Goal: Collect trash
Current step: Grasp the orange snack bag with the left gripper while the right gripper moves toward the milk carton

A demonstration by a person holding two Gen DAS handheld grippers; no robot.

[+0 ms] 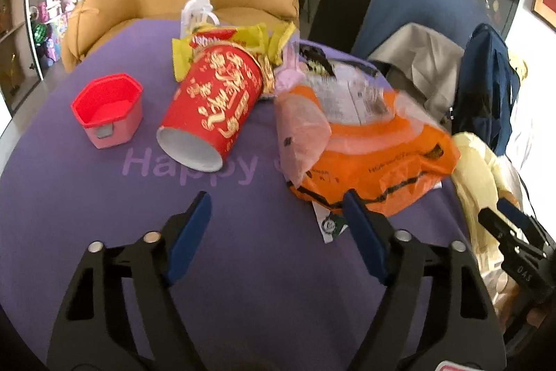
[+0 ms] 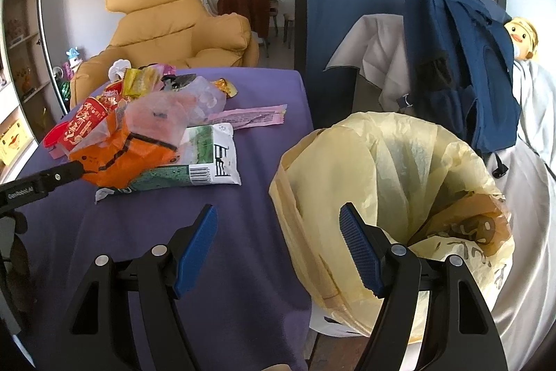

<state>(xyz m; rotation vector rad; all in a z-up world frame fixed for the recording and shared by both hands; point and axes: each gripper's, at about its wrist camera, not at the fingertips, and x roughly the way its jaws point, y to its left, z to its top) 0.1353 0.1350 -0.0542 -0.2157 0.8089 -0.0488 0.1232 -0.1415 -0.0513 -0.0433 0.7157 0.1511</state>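
While both grippers hover empty, the left gripper [image 1: 276, 214] gapes over an orange plastic bag [image 1: 375, 159] on the purple tablecloth [image 1: 243, 249] — light, crinkly, slippery. Pinch its near crumpled edge; the right gripper [image 2: 278, 225] stands wide beside the yellow bin liner [image 2: 347, 162].

"Happy" [image 1: 190, 164] printed in pale lilac on the purple tablecloth [image 1: 243, 266], the rest of the line covered by wrappers. Gold Chinese characters down the red paper cup [image 1: 215, 99] lying on its side (too stylised to read here). "GenRobot.AI", probably, in white on the black finger of the left gripper [image 2: 21, 192]. Barcode and bold black strokes on the green-and-white packet [image 2: 208, 162], digits too small.
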